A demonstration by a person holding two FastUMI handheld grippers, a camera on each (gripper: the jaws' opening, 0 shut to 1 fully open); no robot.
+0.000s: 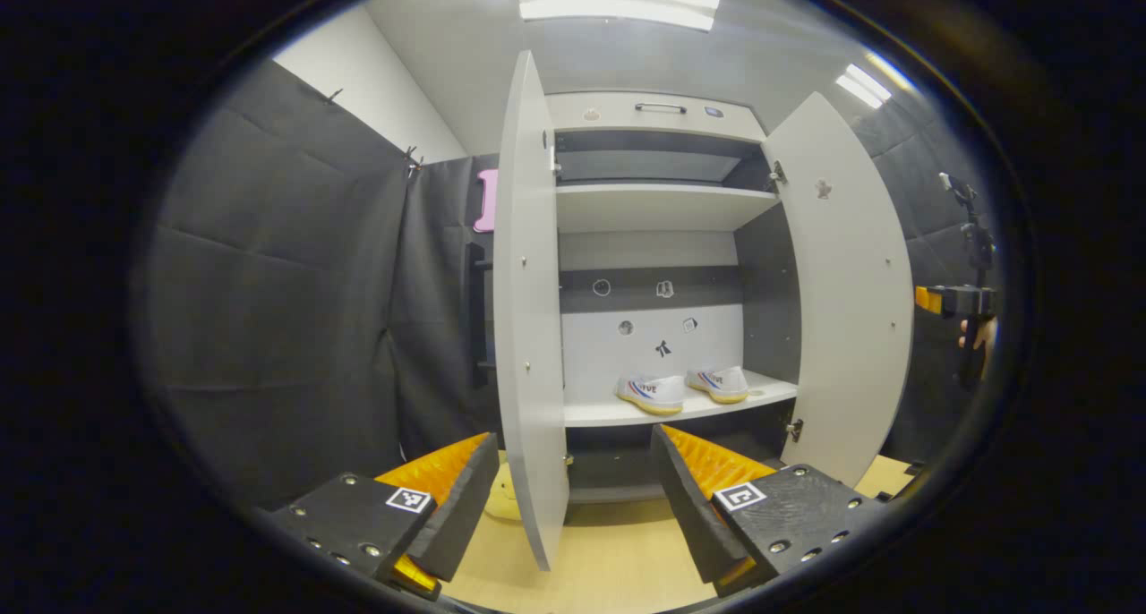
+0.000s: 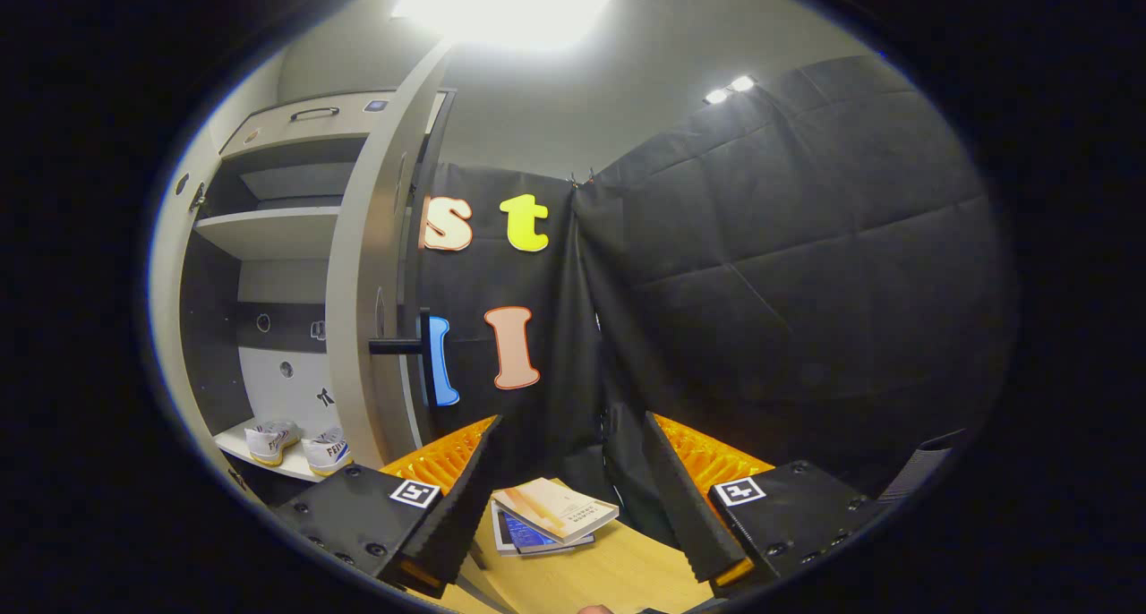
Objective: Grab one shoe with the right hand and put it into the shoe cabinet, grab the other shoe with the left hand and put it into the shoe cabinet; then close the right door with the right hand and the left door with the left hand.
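I find both shoes (image 1: pixel 651 393) (image 1: pixel 719 383) already side by side on the shoe cabinet (image 1: pixel 658 207) shelf; both doors (image 1: pixel 530 310) (image 1: pixel 846 283) stand open, so closing remains. My left hand-held gripper (image 1: pixel 573 493) and right hand-held gripper (image 2: pixel 567 498) both gape apart, empty

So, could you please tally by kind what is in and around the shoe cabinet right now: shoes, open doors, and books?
Shoes: 2, one beside the other on the lower shelf
Open cabinet doors: 2, the left door and the right door
Books: 2, one stacked on another on the table
Total: 6
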